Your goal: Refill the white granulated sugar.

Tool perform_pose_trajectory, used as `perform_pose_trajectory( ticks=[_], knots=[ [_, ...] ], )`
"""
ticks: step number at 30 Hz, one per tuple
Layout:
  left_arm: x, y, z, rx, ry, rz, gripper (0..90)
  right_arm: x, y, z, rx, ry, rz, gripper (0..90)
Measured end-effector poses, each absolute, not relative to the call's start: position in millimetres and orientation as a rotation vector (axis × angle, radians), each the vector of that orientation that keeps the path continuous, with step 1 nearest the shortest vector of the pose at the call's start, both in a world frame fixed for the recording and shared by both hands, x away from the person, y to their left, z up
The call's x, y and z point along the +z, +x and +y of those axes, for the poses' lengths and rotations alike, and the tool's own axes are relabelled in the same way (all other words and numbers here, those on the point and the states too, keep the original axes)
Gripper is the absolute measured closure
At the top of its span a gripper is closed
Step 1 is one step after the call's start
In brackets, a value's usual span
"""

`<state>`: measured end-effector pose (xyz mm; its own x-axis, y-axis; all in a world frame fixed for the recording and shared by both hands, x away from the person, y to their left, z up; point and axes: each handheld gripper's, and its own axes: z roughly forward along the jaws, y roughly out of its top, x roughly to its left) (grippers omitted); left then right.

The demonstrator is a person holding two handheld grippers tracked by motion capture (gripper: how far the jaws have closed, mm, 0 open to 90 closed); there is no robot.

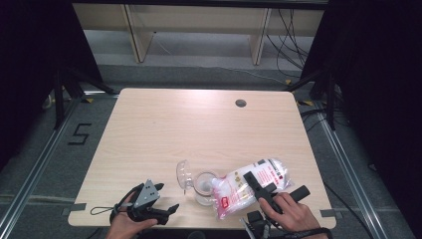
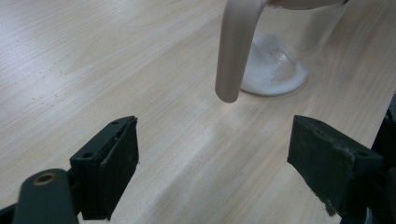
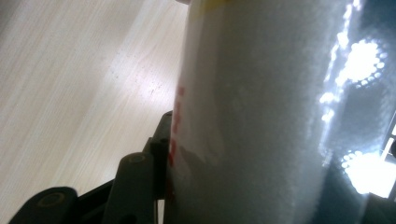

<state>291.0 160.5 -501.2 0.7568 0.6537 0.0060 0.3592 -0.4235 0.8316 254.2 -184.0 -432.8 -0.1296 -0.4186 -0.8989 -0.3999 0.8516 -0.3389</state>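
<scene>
A clear jug [image 1: 204, 188] stands near the table's front edge with its clear lid [image 1: 183, 175] flipped open to the left. In the left gripper view white granules [image 2: 275, 72] lie in the jug's bottom, and its beige handle [image 2: 233, 51] hangs down in front. A clear bag of white granules [image 1: 251, 183] with red print leans against the jug's right side. My right gripper [image 1: 255, 180] is shut on this bag [image 3: 261, 116], with one finger [image 3: 161, 140] pressed against its side. My left gripper [image 1: 167, 197] is open and holds nothing, left of the jug; its jaws [image 2: 210, 163] point at the handle.
The light wooden table [image 1: 164, 129] has a round cable hole [image 1: 241, 103] at the back right. Dark curtains and stand legs flank the table, and a shelf unit stands beyond its far edge.
</scene>
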Motion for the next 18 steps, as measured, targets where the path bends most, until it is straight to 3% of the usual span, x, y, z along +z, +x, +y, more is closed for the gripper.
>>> perform_pose_trajectory(
  ticks=[18],
  knots=[
    [-500.9,288.7,162.6,0.425,2.073,0.783,16.0,-430.8,251.3,-184.1,-0.031,-0.646,1.727,57.0]
  ],
)
